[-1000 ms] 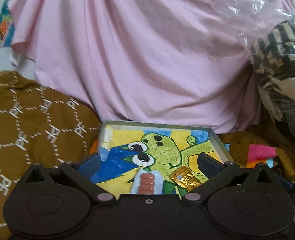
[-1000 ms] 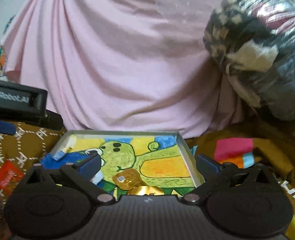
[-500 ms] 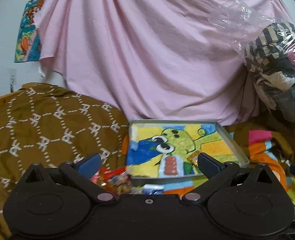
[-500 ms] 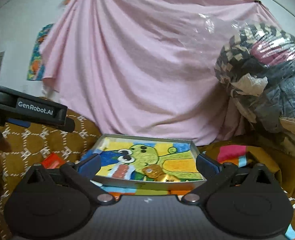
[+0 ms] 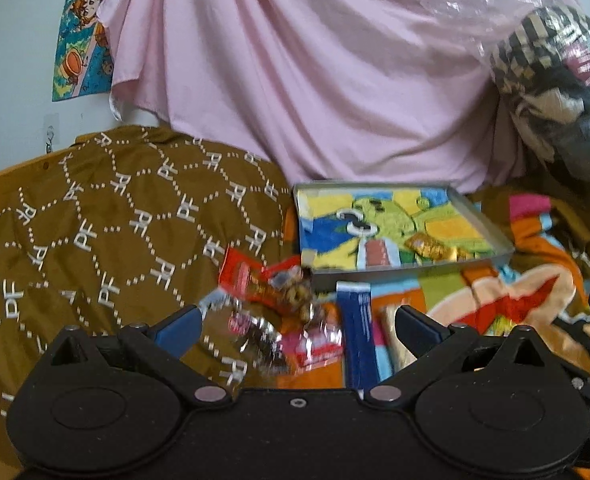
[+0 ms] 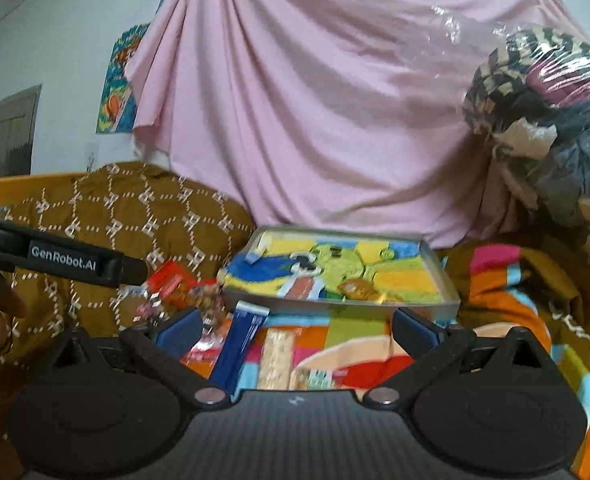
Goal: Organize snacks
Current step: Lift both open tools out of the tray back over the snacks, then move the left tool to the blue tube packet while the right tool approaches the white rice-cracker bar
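Note:
A shallow grey tray (image 5: 491,226) with a green cartoon picture inside lies on the bed, also in the right wrist view (image 6: 443,276). It holds a gold-wrapped snack (image 5: 431,246) and a clear pack of brown pieces (image 5: 377,254). Loose snacks lie in front of it: red packets (image 5: 251,276), a blue bar (image 5: 357,332), a pale bar (image 6: 277,356). My left gripper (image 5: 295,330) is open and empty above these snacks. My right gripper (image 6: 295,326) is open and empty, short of the tray.
A brown patterned blanket (image 5: 107,232) covers the left. A colourful blanket (image 5: 527,300) lies under the tray. A pink sheet (image 5: 315,72) hangs behind. A plastic-wrapped bundle of cloth (image 6: 543,120) stands at the right. The left gripper's body (image 6: 63,260) shows at the right view's left edge.
Both grippers have pulled back from the tray, which now looks smaller and farther. The loose snacks in front of the tray have come into view. Both stay open.

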Available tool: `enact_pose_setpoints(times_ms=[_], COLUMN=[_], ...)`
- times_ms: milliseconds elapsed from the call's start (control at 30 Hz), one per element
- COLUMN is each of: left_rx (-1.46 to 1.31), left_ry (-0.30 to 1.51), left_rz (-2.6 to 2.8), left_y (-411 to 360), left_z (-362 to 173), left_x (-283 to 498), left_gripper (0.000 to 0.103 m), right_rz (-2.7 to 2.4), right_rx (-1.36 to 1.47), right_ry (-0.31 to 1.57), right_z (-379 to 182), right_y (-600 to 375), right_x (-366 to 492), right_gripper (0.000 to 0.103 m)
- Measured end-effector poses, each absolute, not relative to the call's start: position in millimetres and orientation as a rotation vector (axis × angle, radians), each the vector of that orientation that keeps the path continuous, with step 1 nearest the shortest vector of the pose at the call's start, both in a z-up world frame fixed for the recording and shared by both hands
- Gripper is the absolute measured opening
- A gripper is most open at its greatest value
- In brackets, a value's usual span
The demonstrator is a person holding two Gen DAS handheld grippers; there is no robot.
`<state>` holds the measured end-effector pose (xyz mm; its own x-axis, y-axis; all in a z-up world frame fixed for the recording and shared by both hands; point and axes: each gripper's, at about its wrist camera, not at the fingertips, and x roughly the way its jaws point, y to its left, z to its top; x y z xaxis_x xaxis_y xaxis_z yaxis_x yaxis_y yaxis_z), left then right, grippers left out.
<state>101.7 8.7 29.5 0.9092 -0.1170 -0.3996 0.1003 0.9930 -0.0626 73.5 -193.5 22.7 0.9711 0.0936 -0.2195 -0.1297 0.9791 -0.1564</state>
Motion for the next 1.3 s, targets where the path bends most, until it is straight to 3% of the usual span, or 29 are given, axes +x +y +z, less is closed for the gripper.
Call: enact_pose_setpoints(times_ms=[600, 1300], left_rx=[0.024, 0.076], left_ry=[0.631, 0.693], left_rz=[-0.063, -0.09], left_y=[8, -7], left_z=[-14, -37], left_x=[121, 165], left_gripper=[0.102, 0.102], right_rz=[0.025, 0.008], right_rx=[-0.162, -0.148], right_ry=[0.515, 0.628], right_z=[-17, -30], right_y=[-190, -197], right_x=[95, 124], right_gripper=[0.103, 0.103])
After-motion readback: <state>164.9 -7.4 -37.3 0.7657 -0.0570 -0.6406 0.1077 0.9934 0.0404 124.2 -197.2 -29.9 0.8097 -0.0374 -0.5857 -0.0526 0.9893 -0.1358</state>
